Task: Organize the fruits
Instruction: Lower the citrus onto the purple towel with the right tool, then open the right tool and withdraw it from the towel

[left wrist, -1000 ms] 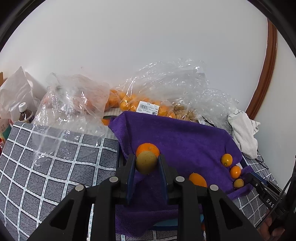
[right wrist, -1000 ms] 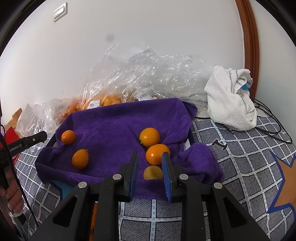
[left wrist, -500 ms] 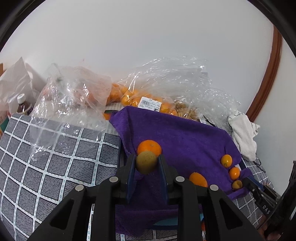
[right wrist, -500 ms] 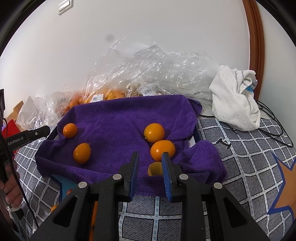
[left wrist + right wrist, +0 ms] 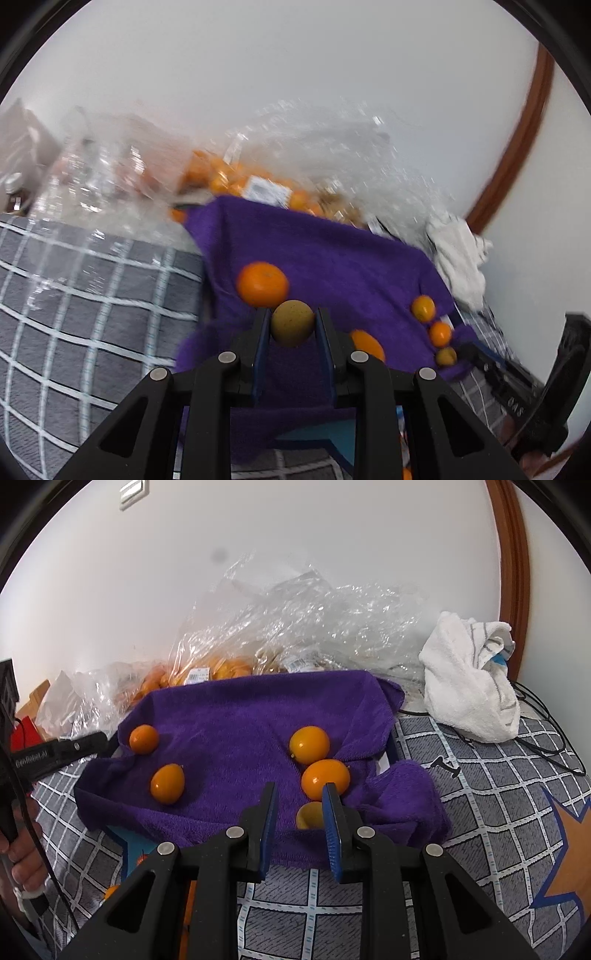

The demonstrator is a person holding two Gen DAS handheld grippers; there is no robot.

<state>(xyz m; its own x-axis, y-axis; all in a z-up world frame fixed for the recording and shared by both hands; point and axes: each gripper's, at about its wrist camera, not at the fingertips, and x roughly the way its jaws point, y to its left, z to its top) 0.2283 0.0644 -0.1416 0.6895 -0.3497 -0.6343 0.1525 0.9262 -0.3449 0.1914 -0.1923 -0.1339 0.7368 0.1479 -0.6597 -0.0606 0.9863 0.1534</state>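
Gripping a round yellow-green fruit (image 5: 293, 326), speckled and duller than the rest, my left gripper (image 5: 290, 312) is clenched on it, both pads pressed to its sides. It sits lifted over the near edge of the purple towel (image 5: 332, 258).

Left view, left to right: checked cover (image 5: 74, 277), clear bags (image 5: 110, 177) of orange fruit against the wall, then the towel. A big orange (image 5: 262, 284) lies just behind the held fruit. Another orange (image 5: 367, 345) peeks from behind my right finger. A row of three small fruits (image 5: 440, 334) runs down the towel's right edge. This view is smeared, so there is little detail.

Right view is sharp. At far left are a hand (image 5: 22, 860) and the left gripper's black body, but the held fruit is hidden there. On the towel there are two oranges at left and two at right. The white cloth (image 5: 469, 686) and a black cable lie on the cover at far right.

My right gripper (image 5: 298, 788) is clenched to its narrowest with nothing between the pads. A pale yellow fruit (image 5: 309, 815) lies on the towel beyond it, half hidden by the right finger. I can't tell if they touch.
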